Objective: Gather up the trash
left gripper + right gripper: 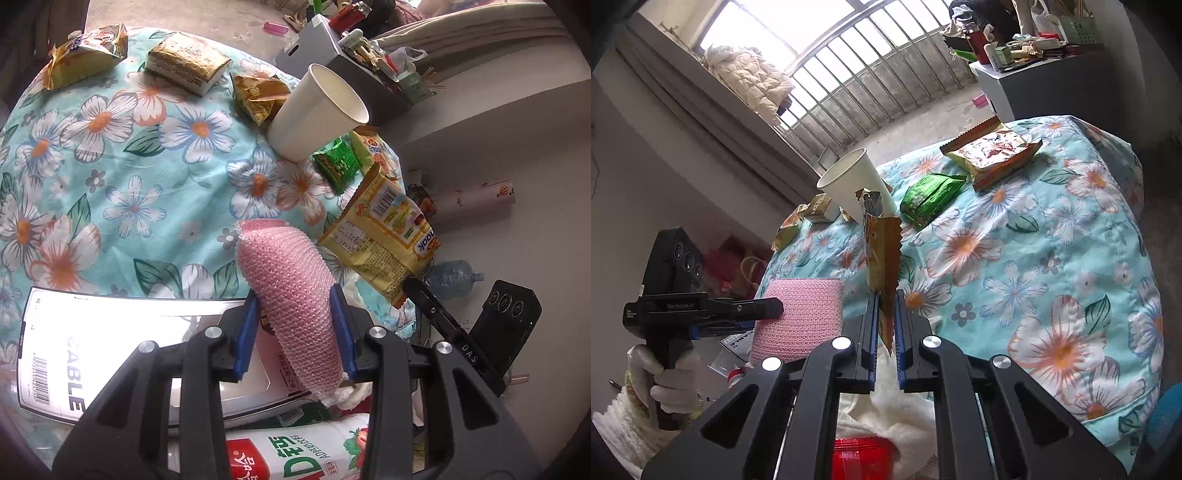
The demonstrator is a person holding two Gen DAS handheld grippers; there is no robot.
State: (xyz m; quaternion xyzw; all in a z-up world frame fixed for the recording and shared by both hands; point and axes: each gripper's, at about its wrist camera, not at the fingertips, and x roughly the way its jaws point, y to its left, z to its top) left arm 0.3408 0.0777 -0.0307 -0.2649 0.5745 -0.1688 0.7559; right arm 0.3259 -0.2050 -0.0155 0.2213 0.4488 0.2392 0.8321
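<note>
Pinched jaws: left gripper (295, 332) clamps pink bubble wrap (291, 291), right gripper (886, 332) nips a snack wrapper (882, 254), both near the paper cup (317, 110); that thin wrapper could slip free.

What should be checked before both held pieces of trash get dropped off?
1. Left gripper clamped on the pink bubble-wrap pouch: ok.
2. Right gripper clamped on the yellow snack wrapper with serrated edge: ok, though only its lower edge is pinched.
3. The two held items apart from each other: ok.
4. Trash bin or bag in view: not ok, none visible.
5. Trash left on the floral tablecloth: not ok; white paper cup and green foil packet remain.
</note>
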